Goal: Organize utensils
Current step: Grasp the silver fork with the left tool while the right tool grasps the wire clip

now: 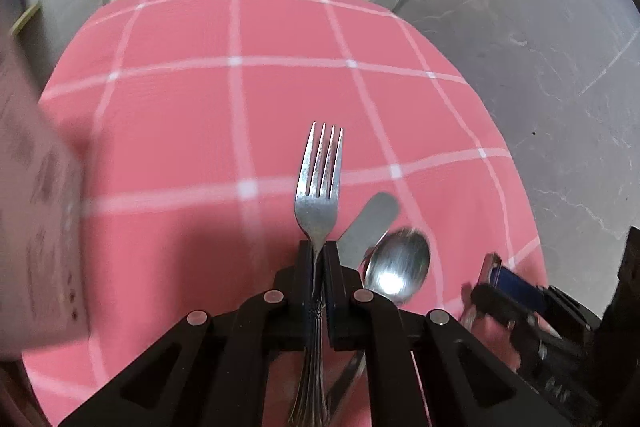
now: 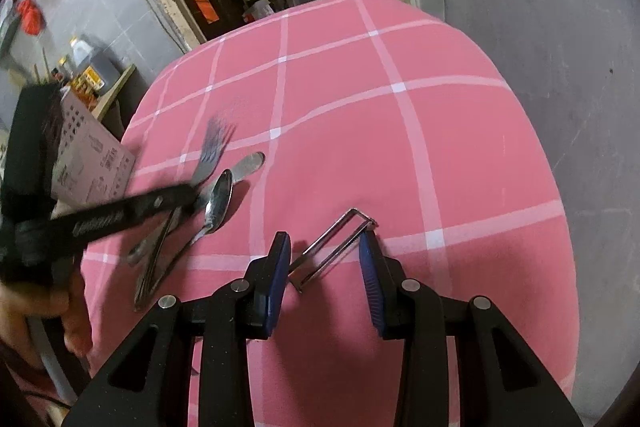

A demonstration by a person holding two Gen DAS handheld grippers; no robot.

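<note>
Between the spread right tongs (image 2: 325, 251), a bent steel wire tool (image 2: 332, 247) lies diagonally on the desk; left tongs (image 1: 319, 259) clench a steel fork (image 1: 319, 183).

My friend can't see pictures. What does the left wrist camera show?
The left gripper is pinching a silver fork by its neck, prongs pointing forward over a pink checked tablecloth. A spoon and a knife lie just to its right.

There is one fork (image 1: 319, 183), one spoon (image 1: 398, 267), one butter knife (image 1: 370, 223), one metal peeler (image 2: 334, 245), one cardboard box (image 2: 94, 163), and two grippers.
</note>
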